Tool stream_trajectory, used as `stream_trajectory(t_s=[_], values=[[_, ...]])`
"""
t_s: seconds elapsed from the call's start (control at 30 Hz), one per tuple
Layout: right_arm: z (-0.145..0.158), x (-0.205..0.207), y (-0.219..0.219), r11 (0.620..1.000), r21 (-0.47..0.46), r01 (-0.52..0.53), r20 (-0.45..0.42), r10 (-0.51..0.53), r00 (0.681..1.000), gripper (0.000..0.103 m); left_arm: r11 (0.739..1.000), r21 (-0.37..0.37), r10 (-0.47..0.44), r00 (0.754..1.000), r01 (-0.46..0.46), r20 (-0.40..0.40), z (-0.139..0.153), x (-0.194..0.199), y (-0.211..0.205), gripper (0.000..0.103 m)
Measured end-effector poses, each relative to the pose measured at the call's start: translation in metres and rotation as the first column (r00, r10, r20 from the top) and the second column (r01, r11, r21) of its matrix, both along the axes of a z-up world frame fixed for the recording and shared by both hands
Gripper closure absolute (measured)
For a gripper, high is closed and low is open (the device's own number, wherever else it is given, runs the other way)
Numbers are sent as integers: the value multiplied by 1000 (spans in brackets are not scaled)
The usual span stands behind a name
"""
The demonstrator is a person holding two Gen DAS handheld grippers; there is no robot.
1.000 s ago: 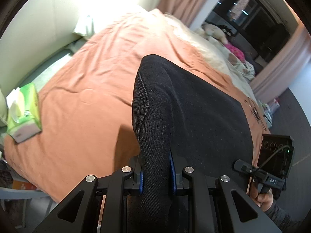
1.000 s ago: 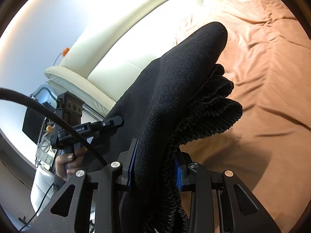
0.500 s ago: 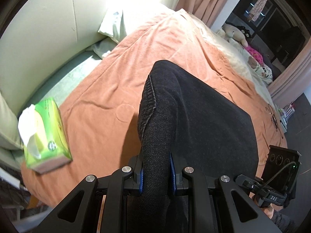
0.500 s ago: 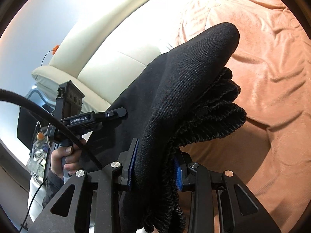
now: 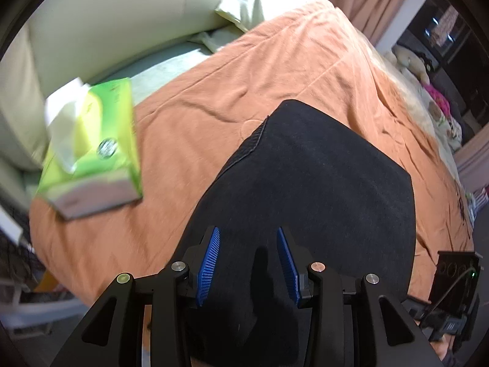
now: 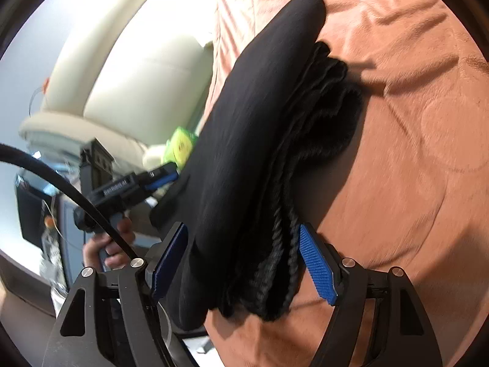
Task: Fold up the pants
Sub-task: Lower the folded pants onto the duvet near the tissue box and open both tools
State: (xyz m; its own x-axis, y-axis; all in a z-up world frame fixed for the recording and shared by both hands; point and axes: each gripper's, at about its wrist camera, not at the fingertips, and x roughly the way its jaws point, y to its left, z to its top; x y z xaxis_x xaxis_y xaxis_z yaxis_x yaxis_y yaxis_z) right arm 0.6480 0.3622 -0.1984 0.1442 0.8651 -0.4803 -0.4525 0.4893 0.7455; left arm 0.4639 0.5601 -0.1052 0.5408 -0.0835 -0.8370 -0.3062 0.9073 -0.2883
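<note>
Left wrist view: our left tool [image 5: 247, 264] has just been opening, and so has our right tool [image 6: 243, 264], freeing the black pants [image 5: 318, 189] on the orange bed [image 5: 214, 113]. They look soft and floppy; we would grab the thick folded edge.

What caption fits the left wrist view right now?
Left gripper with fingers just opened, black pants released on the orange bedspread beside a green tissue pack.
</note>
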Motion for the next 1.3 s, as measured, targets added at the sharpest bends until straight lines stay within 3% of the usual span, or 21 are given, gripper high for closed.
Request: stream_trajectory(t_s=[0.07,0.2,0.27,0.37,0.5,0.57,0.67,0.97,1.07,1.3], values=[[0,-11,9,999,-38,-23,17,23,1000,31,1000,-9,9,1000,-9,13,0,-9,-2,61],[-2,-19,13,995,-92,26,22,-24,999,56,1000,5,25,999,-25,38,7,-23,-13,61],[-3,-21,12,997,-66,51,-10,-51,999,60,999,13,30,998,-30,46,11,-29,-21,61],[3,-25,14,993,-104,48,-21,-50,999,61,999,9,32,997,-33,65,15,-37,-34,61],[27,-26,13,988,-153,3,31,2,1000,61,999,2,36,995,-36,97,21,-50,-51,61],[46,-22,0,989,-144,24,101,-10,995,61,999,-1,41,993,-41,111,23,-54,-58,61],[63,-10,-15,994,-106,35,139,-20,990,61,999,-8,48,989,-47,140,26,-58,-66,61],[107,19,-8,994,-110,29,342,10,940,61,996,-22,89,984,-87,152,16,-53,-92,60],[111,26,6,993,-114,24,388,22,921,61,995,-36,100,982,-96,157,8,-50,-101,60],[82,39,31,978,-206,16,487,89,869,61,992,-38,128,979,-124,158,-9,-44,-121,60]])
